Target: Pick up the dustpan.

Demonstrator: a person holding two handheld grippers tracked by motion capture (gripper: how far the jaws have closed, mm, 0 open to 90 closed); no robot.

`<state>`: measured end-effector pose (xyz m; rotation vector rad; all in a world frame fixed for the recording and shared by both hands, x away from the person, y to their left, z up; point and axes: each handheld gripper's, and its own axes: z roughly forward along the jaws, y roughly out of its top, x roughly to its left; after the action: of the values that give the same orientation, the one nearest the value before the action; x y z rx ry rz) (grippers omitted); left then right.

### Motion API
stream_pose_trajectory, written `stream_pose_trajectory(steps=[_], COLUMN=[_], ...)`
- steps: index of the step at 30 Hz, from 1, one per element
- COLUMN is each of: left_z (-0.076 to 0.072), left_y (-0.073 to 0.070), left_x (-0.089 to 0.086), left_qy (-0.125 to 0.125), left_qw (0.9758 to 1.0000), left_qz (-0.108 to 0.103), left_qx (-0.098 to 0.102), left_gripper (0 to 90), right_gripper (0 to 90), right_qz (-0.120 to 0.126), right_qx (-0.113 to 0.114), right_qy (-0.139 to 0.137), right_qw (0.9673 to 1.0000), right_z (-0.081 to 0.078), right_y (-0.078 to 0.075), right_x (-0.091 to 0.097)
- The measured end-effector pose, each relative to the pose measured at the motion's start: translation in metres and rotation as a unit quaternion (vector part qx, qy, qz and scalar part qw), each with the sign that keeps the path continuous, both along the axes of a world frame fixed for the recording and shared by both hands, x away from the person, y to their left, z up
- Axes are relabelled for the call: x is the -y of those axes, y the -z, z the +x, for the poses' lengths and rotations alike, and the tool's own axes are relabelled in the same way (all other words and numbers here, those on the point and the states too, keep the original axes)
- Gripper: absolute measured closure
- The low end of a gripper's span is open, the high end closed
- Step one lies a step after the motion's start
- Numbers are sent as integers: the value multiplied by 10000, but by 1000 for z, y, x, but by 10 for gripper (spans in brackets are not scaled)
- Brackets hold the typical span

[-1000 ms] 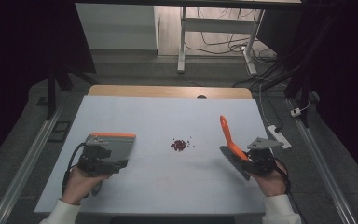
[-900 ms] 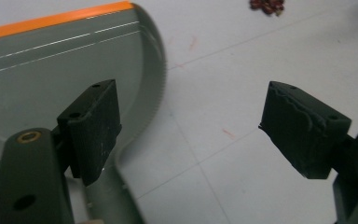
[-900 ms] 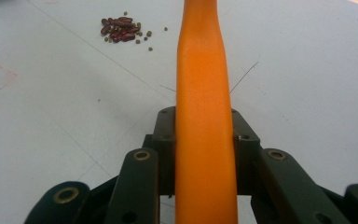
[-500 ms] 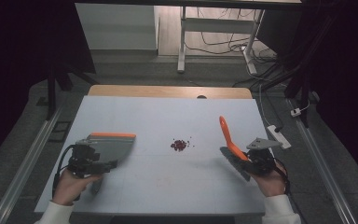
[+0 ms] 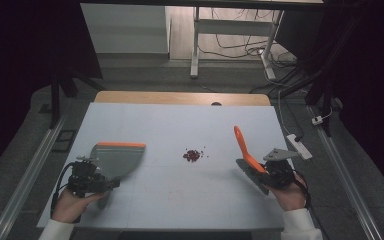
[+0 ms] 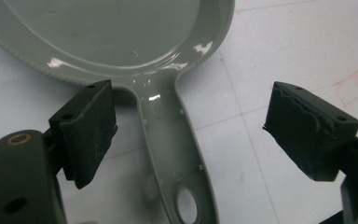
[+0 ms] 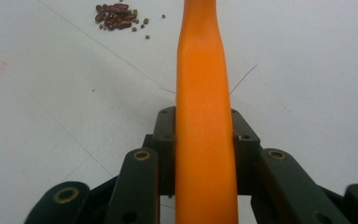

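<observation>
A grey dustpan (image 5: pixel 117 158) with an orange front lip lies flat on the white table at the left. Its grey handle (image 6: pixel 177 144) runs between the jaws of my left gripper (image 6: pixel 193 100), which is open and stands clear of it on both sides. In the high view the left gripper (image 5: pixel 105 185) sits at the pan's near-left end. My right gripper (image 5: pixel 258 174) is shut on an orange tool handle (image 7: pixel 200 70) that slants up and away, seen also as the orange handle (image 5: pixel 241 144). A small pile of dark red beans (image 5: pixel 193 155) lies mid-table, with beans (image 7: pixel 116 16) ahead and to the left.
The white table (image 5: pixel 180 200) has a wooden strip along its far edge. A white power strip (image 5: pixel 299 146) lies at the right edge. Metal rails run along both sides of the table. Desk legs and cables stand on the floor beyond.
My left gripper has drawn back to the left and toward the near edge, along the dustpan's handle. The dustpan has stayed put. The right gripper and its orange handle are unchanged.
</observation>
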<state>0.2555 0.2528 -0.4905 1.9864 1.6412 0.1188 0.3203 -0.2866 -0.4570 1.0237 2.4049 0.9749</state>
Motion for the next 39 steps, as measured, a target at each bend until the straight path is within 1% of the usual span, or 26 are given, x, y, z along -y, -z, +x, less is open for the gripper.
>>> stream_pose_trajectory(steps=[1,5,8,10,11,13,14,16,18,19,22,24,26,28,33,34,38,39], left_z=[0,1,2,3,5,6,8,9,11,12,13,15,15,16,16,16,17,17], left_y=[2,7,9,11,15,17,21,23,26,27,29,31,32,32,31,32,33,34], left_x=[0,2,3,3,2,1,0,-1,-1,-1,0,1,0,1,0,-1,-1,-2], left_qy=[-2,45,52,25,-44,-71,-127,-143,-234,-332,-341,-356,-352,-419,-459,-454,-507,-497], left_qw=[10000,9999,9998,9998,9996,9995,9993,9993,9992,9990,9990,9987,9987,9983,9981,9980,9978,9976], left_qz=[46,30,23,8,21,52,30,28,19,-1,-27,-116,-110,-124,-147,-216,-297,-349], left_qx=[-44,-165,-187,-220,-280,-315,-336,-344,-324,-297,-297,-344,-356,-381,-382,-381,-319,-325], left_gripper=[163,157,155,156,158,160,167,178,200,210,249,282,311,326,419,446,539,552], right_gripper=[701,700,701,700,700,700,700,701,700,700,700,700,701,700,701,700,701,700], right_qz=[-2,-17,-25,-22,-19,-23,-27,-37,-45,-54,-67,-69,-72,-75,-80,-83,-101,-103], right_qx=[-2,-6,-7,-2,-2,-7,-16,-28,-32,-29,-21,-24,-26,-20,-20,-19,-14,-13], right_qy=[2,26,30,36,36,37,36,38,46,49,43,41,42,49,57,60,47,42], right_qw=[10000,10000,10000,10000,10000,10000,10000,10000,10000,10000,10000,10000,10000,10000,10000,9999,9999,9999], right_z=[0,0,0,0,0,0,1,1,1,1,1,1,1,1,1,1,1,1], right_y=[0,1,1,1,1,1,2,2,3,3,3,3,3,3,3,3,3,3], right_x=[0,-1,-1,-1,-1,-1,-1,-1,-2,-2,-2,-2,-3,-2,-2,-2,-2,-2])
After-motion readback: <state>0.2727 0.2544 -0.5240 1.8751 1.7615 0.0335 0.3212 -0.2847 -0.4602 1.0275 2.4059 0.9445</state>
